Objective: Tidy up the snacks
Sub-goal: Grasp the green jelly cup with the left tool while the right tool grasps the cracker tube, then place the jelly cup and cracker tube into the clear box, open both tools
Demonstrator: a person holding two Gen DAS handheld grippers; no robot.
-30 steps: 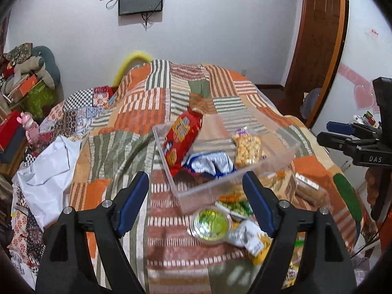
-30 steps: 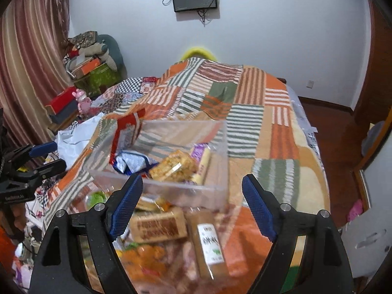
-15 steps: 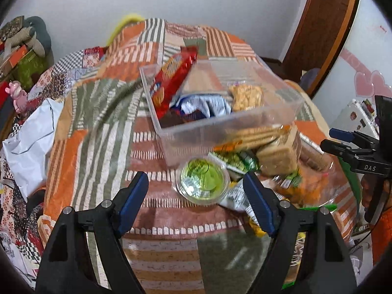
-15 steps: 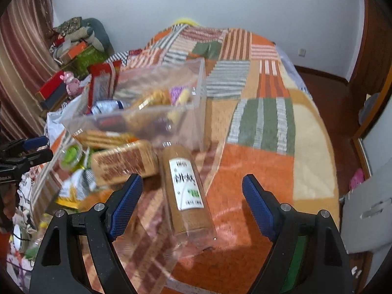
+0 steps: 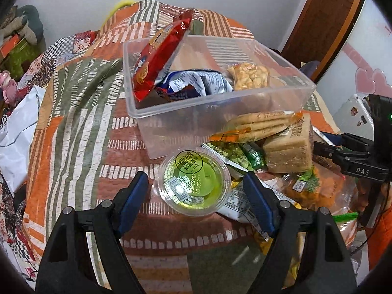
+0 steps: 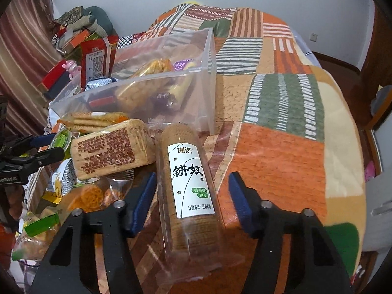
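A clear plastic bin (image 5: 245, 93) stands on the patchwork bedspread and holds a red snack bag (image 5: 159, 56), a blue-white bag and a pack of puffs. My left gripper (image 5: 196, 188) is open, its fingers either side of a green lidded jelly cup (image 5: 193, 181). My right gripper (image 6: 192, 188) is open, its fingers either side of a long biscuit tube (image 6: 189, 186) with a white label. The bin also shows in the right wrist view (image 6: 210, 78).
Loose snacks lie in front of the bin: a tan biscuit block (image 6: 112, 149), a cracker sleeve (image 5: 259, 125), a green pea pack (image 5: 235, 154) and orange bags (image 6: 90, 196). The bedspread (image 6: 281, 152) runs to the right. Clutter (image 6: 78, 31) and a curtain stand at left.
Both grippers have dropped lower and closer. The left one now straddles the green cup and the right one straddles the biscuit tube. Both stay open.
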